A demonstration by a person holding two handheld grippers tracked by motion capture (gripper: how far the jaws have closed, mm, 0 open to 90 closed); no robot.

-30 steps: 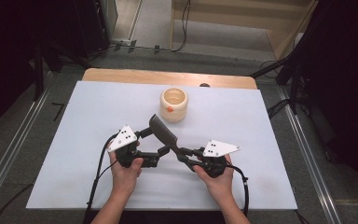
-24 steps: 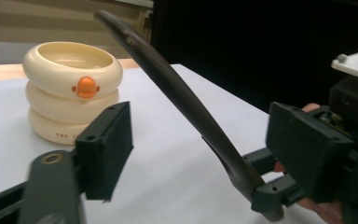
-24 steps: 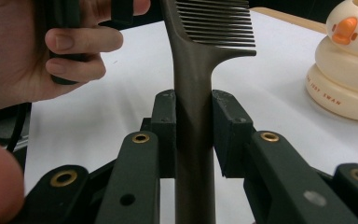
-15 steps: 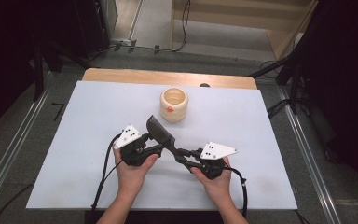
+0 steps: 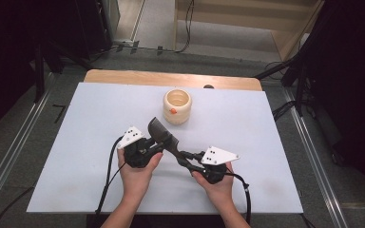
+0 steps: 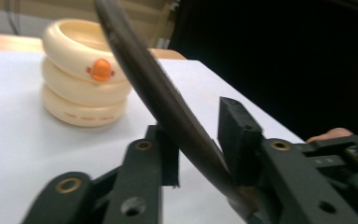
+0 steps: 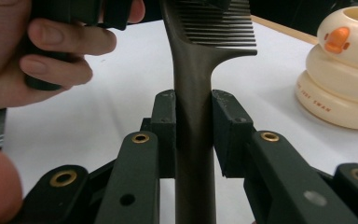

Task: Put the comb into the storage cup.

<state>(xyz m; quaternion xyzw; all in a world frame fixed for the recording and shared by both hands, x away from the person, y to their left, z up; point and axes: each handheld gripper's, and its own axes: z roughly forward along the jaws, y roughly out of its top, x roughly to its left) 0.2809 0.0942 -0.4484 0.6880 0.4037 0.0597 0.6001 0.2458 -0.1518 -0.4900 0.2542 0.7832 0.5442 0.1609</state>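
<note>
From the high view, a dark comb (image 5: 164, 137) slants between the two grippers over the near middle of a white table (image 5: 76, 142). The right gripper (image 5: 187, 159) is clamped on its handle, and the left gripper (image 5: 154, 145) has just been closing its jaws around the toothed end. A cream duck-shaped cup (image 5: 177, 106) stands just beyond them, toward the far edge, apart from both. A wooden strip (image 5: 123, 77) borders the far side of the table (cables trail on the floor beyond).

In the left gripper view, the comb (image 6: 168, 102) curves up between the black jaws, touching the right one (image 6: 239, 135), while a gap remains at the left one; the cup (image 6: 81, 74), with its orange beak, stands beyond on the left.

In the right gripper view, both pads press the comb's handle (image 7: 193, 126), its teeth rising above. The left hand (image 7: 42, 56) grips its tool at far left, and the cup (image 7: 342, 70) stands at right.
</note>
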